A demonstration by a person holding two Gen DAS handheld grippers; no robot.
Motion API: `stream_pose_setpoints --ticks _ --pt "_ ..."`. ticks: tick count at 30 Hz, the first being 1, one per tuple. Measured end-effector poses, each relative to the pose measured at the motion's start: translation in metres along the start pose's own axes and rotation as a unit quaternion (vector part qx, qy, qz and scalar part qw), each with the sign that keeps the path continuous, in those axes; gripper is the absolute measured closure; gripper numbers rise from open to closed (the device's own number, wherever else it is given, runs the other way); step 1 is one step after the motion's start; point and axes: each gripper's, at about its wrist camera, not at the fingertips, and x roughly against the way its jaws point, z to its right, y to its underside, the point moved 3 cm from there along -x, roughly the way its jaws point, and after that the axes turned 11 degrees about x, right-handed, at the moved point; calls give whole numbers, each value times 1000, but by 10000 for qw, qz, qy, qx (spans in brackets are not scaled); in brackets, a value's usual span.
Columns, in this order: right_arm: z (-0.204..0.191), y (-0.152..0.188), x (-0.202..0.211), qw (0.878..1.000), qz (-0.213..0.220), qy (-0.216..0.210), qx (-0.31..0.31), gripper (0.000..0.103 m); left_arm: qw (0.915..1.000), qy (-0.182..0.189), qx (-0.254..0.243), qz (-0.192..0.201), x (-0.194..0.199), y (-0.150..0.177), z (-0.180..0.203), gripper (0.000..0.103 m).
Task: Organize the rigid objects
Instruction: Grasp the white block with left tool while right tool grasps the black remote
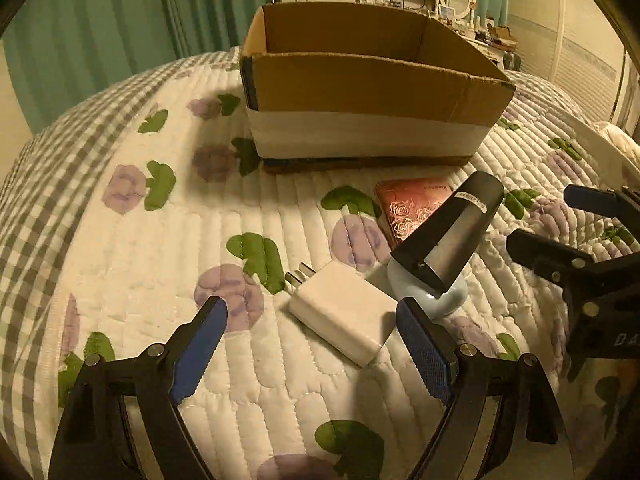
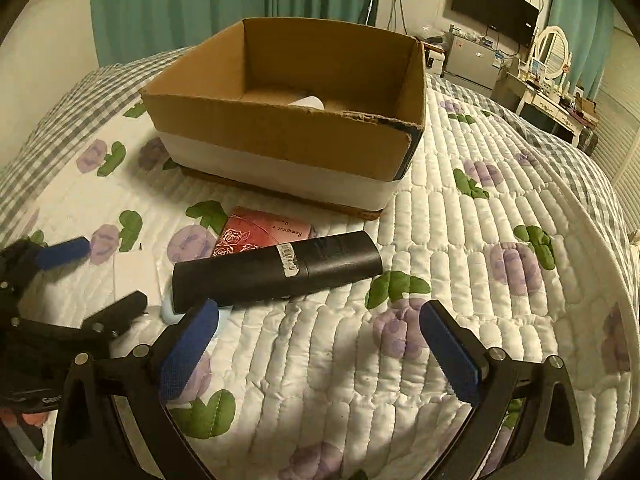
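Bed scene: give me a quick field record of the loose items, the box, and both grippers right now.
surface: quilt on a bed
box: cardboard, open top, something white inside, not identifiable
charger: white, flat on the quilt, between the left gripper fingers, not touched
black tube: lying on its side, one end propped on a pale blue item
red box: flat, between tube and cardboard box
left gripper: open
right gripper: open, holding nothing
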Motion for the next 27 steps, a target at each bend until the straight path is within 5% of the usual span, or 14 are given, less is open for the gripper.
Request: stream_pose_setpoints --ticks 9,13,17,27 --pt "4 1 -2 9999 -77 40 -140 2 9988 -305 -328 -171 -17 8 13 16" --pt "4 1 -4 9998 -109 80 -127 2 9994 -153 -264 -156 -16 5 13 40" --pt "6 3 -6 9997 -132 83 -184 2 9997 -99 -202 -73 -11 3 10 40" --pt "-1 1 0 9999 26 -93 -132 2 9956 16 604 722 32 -14 -21 44"
